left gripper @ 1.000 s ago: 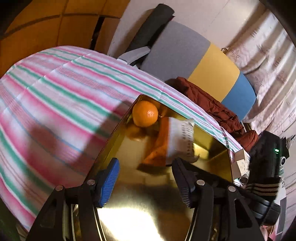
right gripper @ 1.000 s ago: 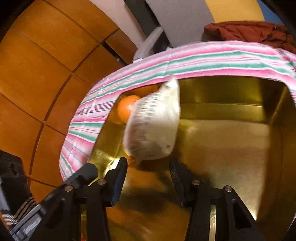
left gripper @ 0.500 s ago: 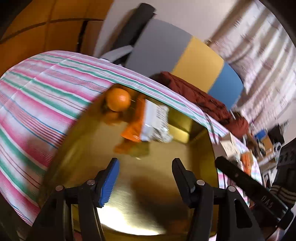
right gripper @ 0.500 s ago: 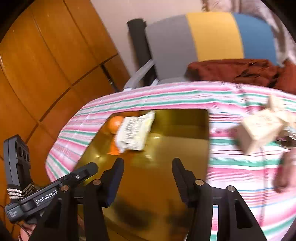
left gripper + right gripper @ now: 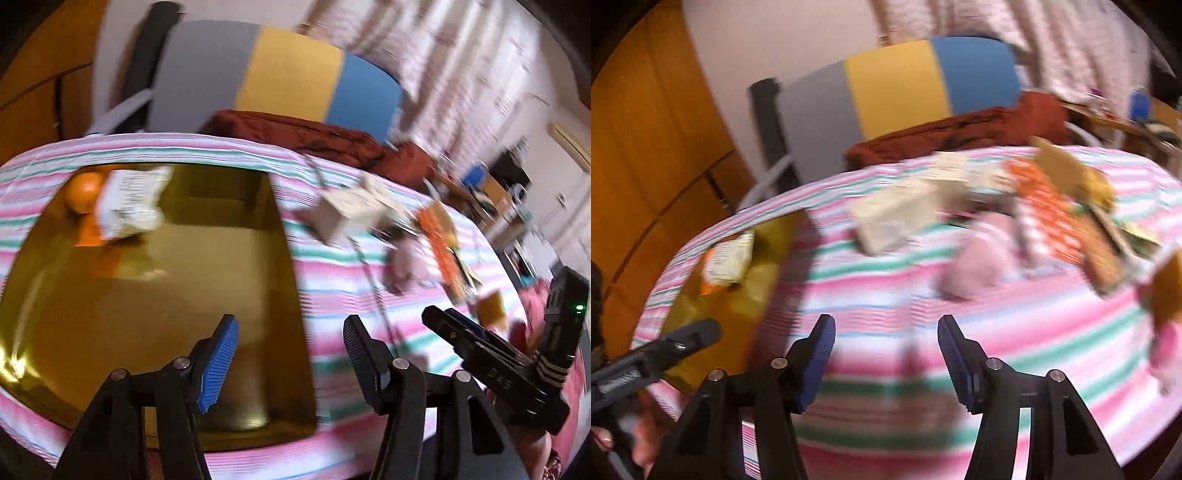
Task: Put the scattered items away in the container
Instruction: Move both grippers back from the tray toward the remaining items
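Although both views are smeared by motion, the desk (image 5: 332,280) shows plainly under its cloth of pink, white and green stripes. Behind it stands a chair (image 5: 280,74) with a back in grey, yellow and blue panels, a rust-red garment (image 5: 306,133) heaped on its seat. Orange wood panelling (image 5: 646,147) fills the wall to the left, pale patterned curtains (image 5: 461,66) the right.

On the desk's left part sits the gold container (image 5: 147,295), its inside shiny. An orange (image 5: 83,186) and a white printed packet (image 5: 129,206) lie in its far left corner, touching each other. Scattered on the cloth to the right are a cream box (image 5: 897,218), a pink soft lump (image 5: 979,266) and an orange-and-white packet (image 5: 1045,206); other pieces are too blurred to name.

Print on the white packet cannot be read. The other gripper's body in the left view carries lettering, upside down and unclear.

Left gripper (image 5: 291,354) hangs over the container's right wall, tilted downward, jaws wide apart and empty. Right gripper (image 5: 886,350) hangs over bare cloth, also tilted downward; its jaws have just been opening, with nothing between them.
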Tool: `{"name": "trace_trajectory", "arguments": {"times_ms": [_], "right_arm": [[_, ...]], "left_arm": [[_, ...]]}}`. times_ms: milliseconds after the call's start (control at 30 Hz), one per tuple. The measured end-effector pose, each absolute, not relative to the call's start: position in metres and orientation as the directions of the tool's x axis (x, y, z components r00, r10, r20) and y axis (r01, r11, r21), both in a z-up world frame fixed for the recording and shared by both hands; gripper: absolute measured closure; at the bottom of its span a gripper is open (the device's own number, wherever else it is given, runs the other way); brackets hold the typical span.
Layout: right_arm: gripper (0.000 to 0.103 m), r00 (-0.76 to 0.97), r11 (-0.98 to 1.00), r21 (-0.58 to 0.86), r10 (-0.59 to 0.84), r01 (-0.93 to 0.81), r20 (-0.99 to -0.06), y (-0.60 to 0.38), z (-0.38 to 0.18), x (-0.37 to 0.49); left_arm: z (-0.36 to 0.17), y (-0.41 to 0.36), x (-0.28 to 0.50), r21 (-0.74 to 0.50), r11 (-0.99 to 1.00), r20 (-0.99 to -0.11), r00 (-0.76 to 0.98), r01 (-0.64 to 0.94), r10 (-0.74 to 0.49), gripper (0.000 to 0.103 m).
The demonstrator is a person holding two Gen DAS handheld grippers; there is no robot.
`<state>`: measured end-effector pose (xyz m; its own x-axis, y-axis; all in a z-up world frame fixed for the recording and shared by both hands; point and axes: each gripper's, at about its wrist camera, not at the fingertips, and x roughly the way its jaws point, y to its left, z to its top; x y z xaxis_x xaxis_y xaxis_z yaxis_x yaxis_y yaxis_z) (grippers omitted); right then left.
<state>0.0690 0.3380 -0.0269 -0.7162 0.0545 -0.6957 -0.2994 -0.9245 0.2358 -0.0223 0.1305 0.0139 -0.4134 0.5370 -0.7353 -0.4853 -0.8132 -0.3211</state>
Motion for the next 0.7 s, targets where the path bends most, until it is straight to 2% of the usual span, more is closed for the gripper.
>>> {"name": "trace_trajectory", "arguments": {"times_ms": [167,300,367,433,567,700], "right_arm": [[0.042,-0.678,-0.873,0.207,0.174,-0.442,-0.714,0.388,-0.036,0.115],[0.04,-0.663,-0.801,0.183,0.317,-0.57,-0.678,0.429,-0.03,0.155],[0.027,-0.641,-0.753,0.161,0.404,-0.638,-0.653,0.448,-0.027,0.175],[0.022,-0.612,-0.705,0.151,0.466,-0.693,-0.639,0.467,-0.026,0.192],[0.02,-0.556,-0.638,0.144,0.51,-0.756,-0.656,0.501,-0.036,0.209],[0.02,-0.551,-0.605,0.193,0.486,-0.772,-0.678,0.529,-0.052,0.215]], "left_arm": [[0.007,0.172,0.002,-0.309,-0.758,-0.75,-0.342,-0.575,0.566,0.043],[0.001,0.201,0.02,-0.298,-0.718,-0.764,-0.293,-0.629,0.575,0.043],[-0.003,0.211,0.027,-0.295,-0.704,-0.772,-0.272,-0.646,0.574,0.043],[-0.007,0.219,0.03,-0.293,-0.695,-0.778,-0.259,-0.656,0.572,0.043],[-0.015,0.23,0.031,-0.284,-0.687,-0.792,-0.24,-0.669,0.561,0.043],[-0.024,0.236,0.028,-0.272,-0.697,-0.809,-0.234,-0.664,0.539,0.043]]}}
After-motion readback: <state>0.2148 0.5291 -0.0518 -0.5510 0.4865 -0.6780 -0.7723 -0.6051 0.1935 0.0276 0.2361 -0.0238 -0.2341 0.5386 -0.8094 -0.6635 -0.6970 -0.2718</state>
